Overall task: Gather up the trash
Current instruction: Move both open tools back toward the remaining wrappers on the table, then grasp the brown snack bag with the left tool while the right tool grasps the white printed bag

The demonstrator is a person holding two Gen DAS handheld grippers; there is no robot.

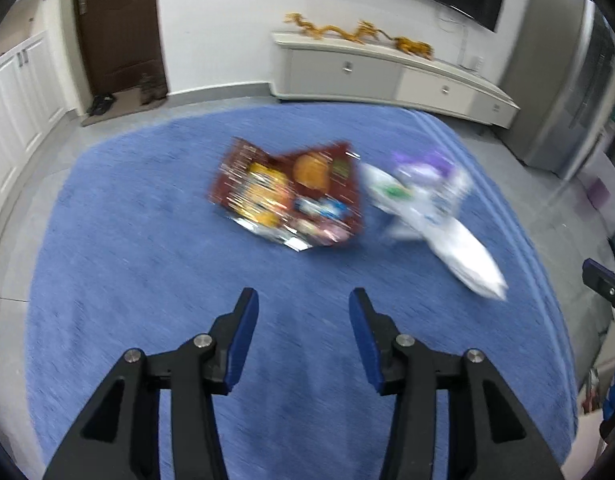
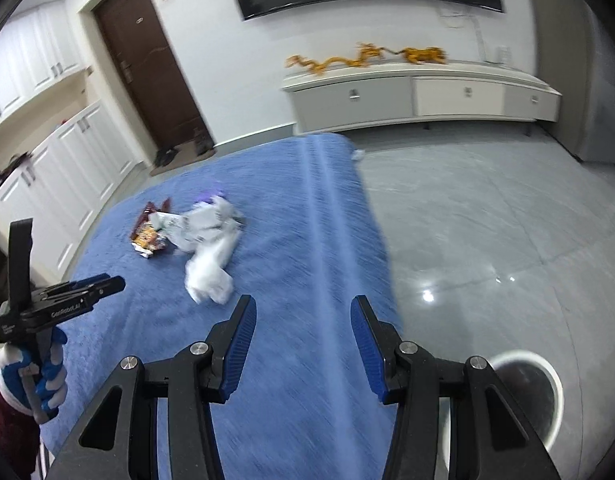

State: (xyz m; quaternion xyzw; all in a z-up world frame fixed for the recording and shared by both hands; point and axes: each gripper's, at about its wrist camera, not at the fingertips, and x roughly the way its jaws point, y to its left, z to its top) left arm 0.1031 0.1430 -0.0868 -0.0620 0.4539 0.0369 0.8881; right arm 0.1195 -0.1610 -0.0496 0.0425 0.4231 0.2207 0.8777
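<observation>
A dark red snack wrapper [image 1: 291, 196] lies on the blue rug [image 1: 147, 240], with a crumpled white and purple wrapper [image 1: 427, 208] just right of it. My left gripper [image 1: 303, 312] is open and empty, above the rug short of the red wrapper. In the right wrist view both wrappers show, the red one [image 2: 149, 234] and the white one [image 2: 207, 248]. My right gripper [image 2: 301, 316] is open and empty over the rug's right edge [image 2: 371, 208]. The left gripper's body [image 2: 59, 300] shows at the left.
A white-rimmed bin [image 2: 523, 396] stands on the grey tile floor at lower right. A low TV cabinet [image 2: 419, 96] runs along the far wall under the TV. White cupboards [image 2: 47, 184] and a brown door [image 2: 147, 68] are at the left.
</observation>
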